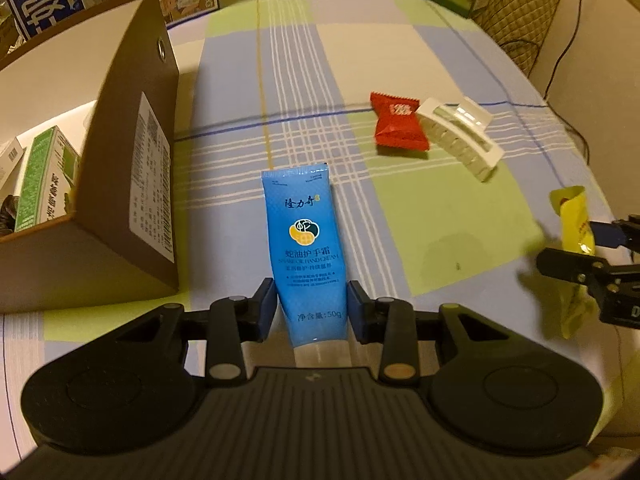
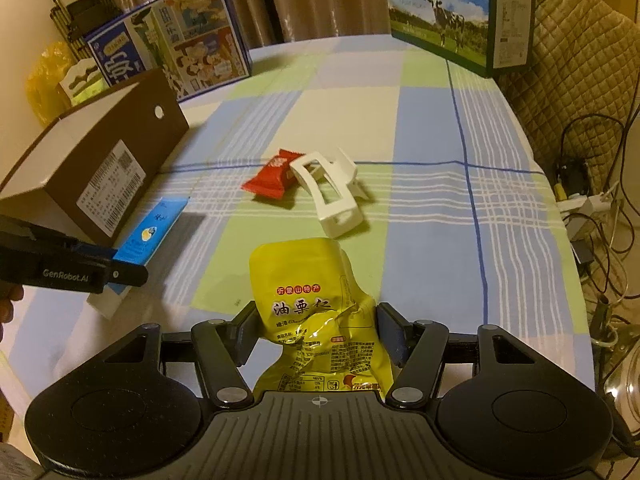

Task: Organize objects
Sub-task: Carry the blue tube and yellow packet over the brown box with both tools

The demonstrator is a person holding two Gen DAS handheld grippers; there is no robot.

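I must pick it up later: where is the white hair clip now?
The white hair clip lies on the checked tablecloth mid-table, touching the red candy packet on its left, beyond the yellow pouch in the right gripper.

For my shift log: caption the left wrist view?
Left tongs grip blue hand-cream tube beside brown box.

Black tools, blue pads, "GenRobot.AI" marking.

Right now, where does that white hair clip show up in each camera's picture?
Left wrist view: white hair clip lies upper right, touching the red packet.
Right wrist view: clip lies at centre, just right of the red packet.
Shared landmark: the brown box.
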